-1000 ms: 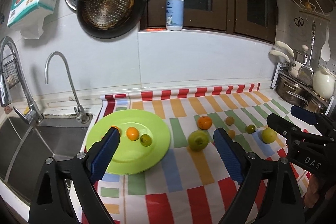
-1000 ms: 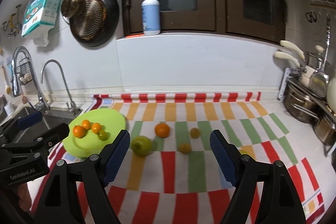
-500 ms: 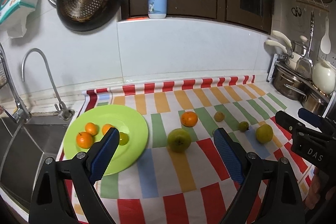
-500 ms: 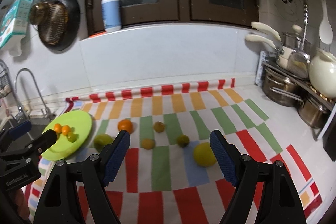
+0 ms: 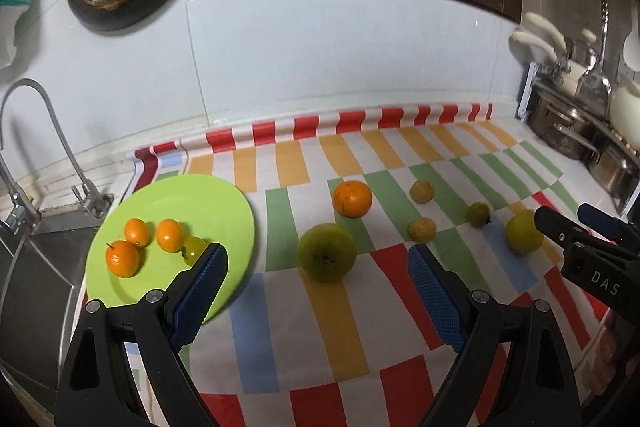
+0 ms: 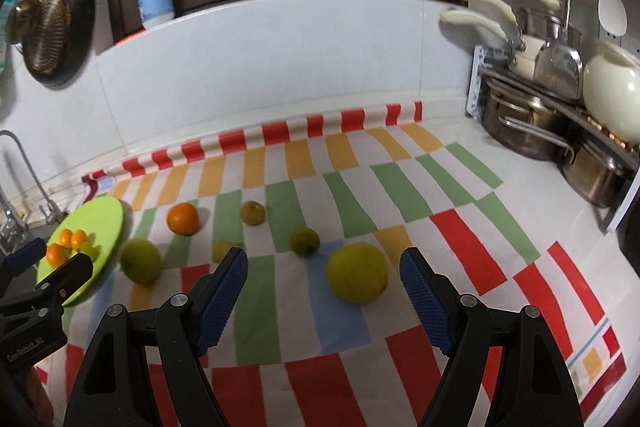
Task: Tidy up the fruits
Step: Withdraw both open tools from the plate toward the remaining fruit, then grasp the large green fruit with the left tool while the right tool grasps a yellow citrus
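Both grippers' jaws are standing apart, the right gripper (image 6: pixel 322 277) framing a yellow fruit (image 6: pixel 357 272), the left gripper (image 5: pixel 318 281) framing a green fruit (image 5: pixel 327 257).

Your right gripper (image 6: pixel 322 273) has bare cloth to the yellow citrus (image 6: pixel 357 272); pots (image 6: pixel 520 123) block the right edge.

Dim, warm indoor light, heavy fisheye bending.
Above the striped cloth (image 5: pixel 344 307) the wall curves; corners go black, soft blur throughout.
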{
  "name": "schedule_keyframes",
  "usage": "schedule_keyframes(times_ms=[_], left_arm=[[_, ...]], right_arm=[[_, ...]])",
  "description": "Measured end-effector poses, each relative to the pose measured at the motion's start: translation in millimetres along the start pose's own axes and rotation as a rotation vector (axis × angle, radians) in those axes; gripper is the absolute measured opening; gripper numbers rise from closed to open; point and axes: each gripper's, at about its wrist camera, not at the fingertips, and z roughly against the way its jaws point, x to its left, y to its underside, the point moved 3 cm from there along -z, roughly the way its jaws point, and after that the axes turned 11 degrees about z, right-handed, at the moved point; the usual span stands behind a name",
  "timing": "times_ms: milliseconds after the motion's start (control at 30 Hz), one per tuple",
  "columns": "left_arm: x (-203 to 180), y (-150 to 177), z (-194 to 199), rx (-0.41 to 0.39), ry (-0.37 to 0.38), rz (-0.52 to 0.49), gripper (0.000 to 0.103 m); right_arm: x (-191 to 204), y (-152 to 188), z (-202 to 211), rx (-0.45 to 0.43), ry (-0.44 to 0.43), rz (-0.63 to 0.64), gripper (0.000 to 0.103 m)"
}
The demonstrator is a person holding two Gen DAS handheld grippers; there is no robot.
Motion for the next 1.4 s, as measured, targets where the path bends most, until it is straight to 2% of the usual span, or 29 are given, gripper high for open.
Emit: schedule_keyframes(times_ms=[533, 700, 833, 900, 1033, 1067, 1167, 1400], left_arm=[[-7, 8, -61, 0.086, -0.032, -0.04, 0.089], [-7, 8, -74, 0.108, -0.025, -0.046, 0.079], [-7, 7, -82, 0.118, -0.022, -0.045, 0.071], [-8, 7, -84, 0.123, -0.016, -0.05, 0.064], [-11, 7, -88, 0.133, -0.009, -0.056, 0.058], [-11, 7, -89, 0.133, -0.009, -0.056, 0.054], [-11, 7, -90, 0.129, -0.017, -0.061, 0.05], [-12, 8, -86, 0.141, 0.02, -0.066, 0.05]], right_arm=[[-10, 16, -56, 0.131, 0.03, -0.015, 0.079], [-11, 18, -68, 0.149, 0.024, -0.03, 0.077], [-9, 18, -74, 0.162, 0.02, -0.017, 0.071], [-10, 20, -76, 0.168, 0.022, -0.021, 0.066], [-11, 20, -80, 0.177, 0.019, -0.022, 0.063], [-11, 20, -80, 0.179, 0.02, -0.021, 0.062], [-12, 21, -80, 0.177, 0.04, -0.012, 0.053], [-10, 21, -79, 0.174, 0.026, 0.014, 0.052]])
